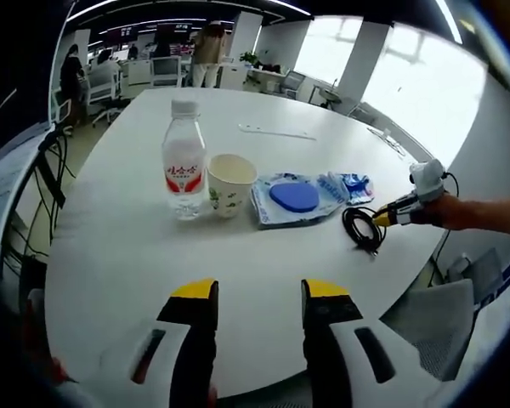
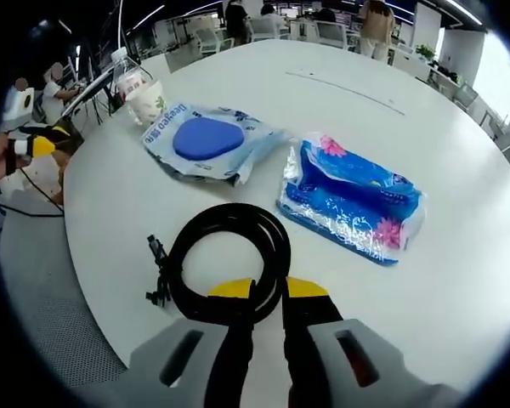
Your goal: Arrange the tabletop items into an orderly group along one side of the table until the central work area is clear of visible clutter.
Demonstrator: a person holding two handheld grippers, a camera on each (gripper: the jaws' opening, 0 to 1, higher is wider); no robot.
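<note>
Left gripper view: the left hand-held gripper (image 1: 259,293) hovers wide and empty over the white bench (image 1: 136,246). At 12 o'clock stand a water bottle (image 1: 184,161) and paper cup (image 1: 229,183), touching; a blue packet (image 1: 293,197) lies at 1 o'clock. In the right gripper view, the right hand-held gripper (image 2: 268,293) pinches a coiled black cable (image 2: 229,255) at the near edge, with a tissue pack (image 2: 353,200) at 1 o'clock.

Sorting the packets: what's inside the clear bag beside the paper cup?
A blue rounded pad shows through the clear bag, lying flat. Its underside and anything beneath it are covered.
</note>
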